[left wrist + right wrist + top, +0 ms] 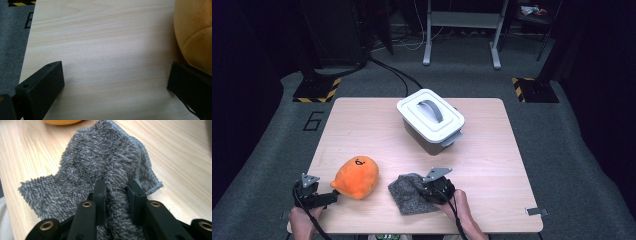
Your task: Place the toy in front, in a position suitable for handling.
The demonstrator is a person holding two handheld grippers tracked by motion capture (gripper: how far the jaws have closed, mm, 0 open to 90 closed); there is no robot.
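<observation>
A fuzzy grey cloth lies crumpled near the table's front edge. My right gripper is shut on its right side; a thick fold of the grey cloth is pinched between the two black jaws, with the gripper midway on it. An orange plush toy sits left of the cloth. Beside that toy, my left gripper rests low at the front left corner. Its jaws stand wide apart over bare wood, and the orange plush toy bulges just above the right jaw.
A white lidded box with a grey handle stands at the back middle of the wooden table. Dark stands, cables and a frame's legs sit on the floor beyond the table.
</observation>
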